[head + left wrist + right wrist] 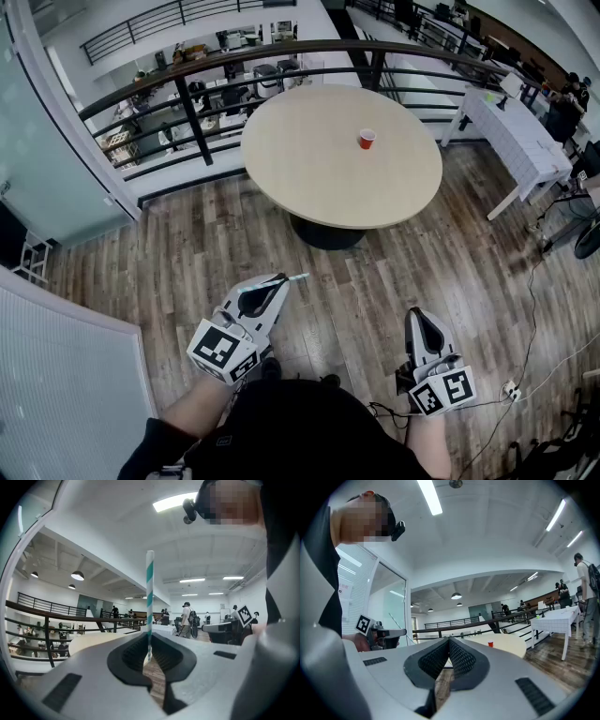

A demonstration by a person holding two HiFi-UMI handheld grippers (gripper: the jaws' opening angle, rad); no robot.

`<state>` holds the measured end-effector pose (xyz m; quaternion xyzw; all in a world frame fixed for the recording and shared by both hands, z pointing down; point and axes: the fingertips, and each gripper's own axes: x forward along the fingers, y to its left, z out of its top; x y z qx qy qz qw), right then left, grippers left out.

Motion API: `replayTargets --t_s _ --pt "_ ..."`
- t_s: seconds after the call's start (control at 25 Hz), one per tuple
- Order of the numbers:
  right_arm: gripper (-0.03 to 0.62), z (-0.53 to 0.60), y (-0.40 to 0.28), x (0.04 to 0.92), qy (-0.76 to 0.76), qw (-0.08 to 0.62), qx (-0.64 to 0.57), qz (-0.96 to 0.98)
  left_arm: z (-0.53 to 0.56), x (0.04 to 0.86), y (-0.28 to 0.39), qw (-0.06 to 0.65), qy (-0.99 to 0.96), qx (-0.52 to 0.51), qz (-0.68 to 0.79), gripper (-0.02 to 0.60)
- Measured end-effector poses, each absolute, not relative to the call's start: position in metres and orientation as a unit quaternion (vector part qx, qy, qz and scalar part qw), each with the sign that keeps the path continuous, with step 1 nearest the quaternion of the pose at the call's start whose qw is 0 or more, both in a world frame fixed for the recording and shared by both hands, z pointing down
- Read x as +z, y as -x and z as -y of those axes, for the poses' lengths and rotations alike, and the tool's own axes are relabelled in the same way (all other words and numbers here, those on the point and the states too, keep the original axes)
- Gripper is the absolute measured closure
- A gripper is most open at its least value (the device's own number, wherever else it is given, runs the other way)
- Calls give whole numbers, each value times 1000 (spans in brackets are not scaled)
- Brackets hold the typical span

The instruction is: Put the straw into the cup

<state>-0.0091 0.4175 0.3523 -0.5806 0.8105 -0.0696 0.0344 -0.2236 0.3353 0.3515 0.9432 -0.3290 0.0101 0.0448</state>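
A small red cup (367, 139) stands on the round beige table (309, 178), far ahead of both grippers. My left gripper (281, 284) is held low at the left, over the wooden floor, shut on a green-and-white striped straw (150, 592). The straw stands upright between the jaws, and its end (298, 277) sticks out past the tips in the head view. My right gripper (414, 317) is at the lower right, jaws shut with nothing between them. Its view shows the cup (490, 644) small on the table (506, 645), and the left gripper (379, 633) off to the left.
A dark railing (187, 103) curves behind the round table. A long white table (516, 131) stands at the right. Cables and a power strip (511, 387) lie on the floor at the lower right. A glass wall (37, 169) runs along the left. People (187, 618) stand far off.
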Motion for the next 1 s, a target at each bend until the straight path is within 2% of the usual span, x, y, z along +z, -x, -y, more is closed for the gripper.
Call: replayTargets --t_s 1.0 --pt "571 -472 -53 370 571 74 -102 -811 -383 361 158 40 -941 28 334 554"
